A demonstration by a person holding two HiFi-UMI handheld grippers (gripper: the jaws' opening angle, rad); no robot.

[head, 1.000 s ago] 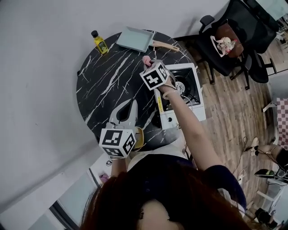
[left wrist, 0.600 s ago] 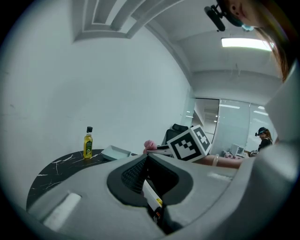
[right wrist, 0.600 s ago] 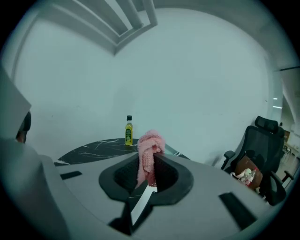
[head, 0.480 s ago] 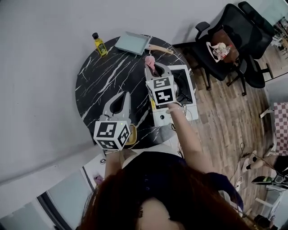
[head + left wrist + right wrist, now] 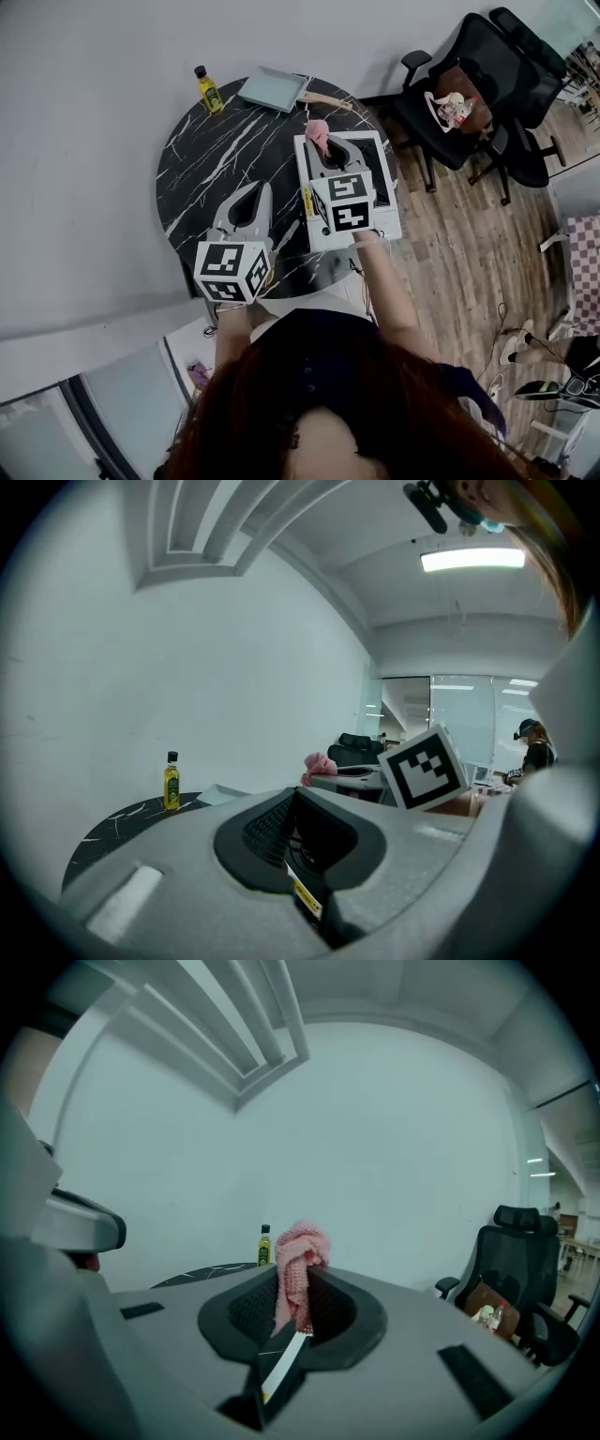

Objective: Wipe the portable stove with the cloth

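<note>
The white portable stove (image 5: 382, 221) sits on the right side of the round black marble table (image 5: 202, 164). My right gripper (image 5: 320, 146) hangs over the stove's far left corner, shut on a bunched pink cloth (image 5: 316, 132). In the right gripper view the cloth (image 5: 296, 1267) stands up between the jaws of the right gripper (image 5: 294, 1290). My left gripper (image 5: 259, 191) hovers over the table left of the stove, shut with nothing in it. From the left gripper view (image 5: 292, 797) the pink cloth (image 5: 317, 764) shows beyond the jaw tips.
A yellow oil bottle (image 5: 205, 90) stands at the table's far edge, beside a pale blue square pan (image 5: 272, 89) with a wooden handle (image 5: 328, 100). Black office chairs (image 5: 478, 84) stand to the right on the wood floor. A white wall runs behind the table.
The right gripper's marker cube has swung back toward me over the stove while the cloth stayed near the stove's far left corner. The left gripper has hardly moved.
</note>
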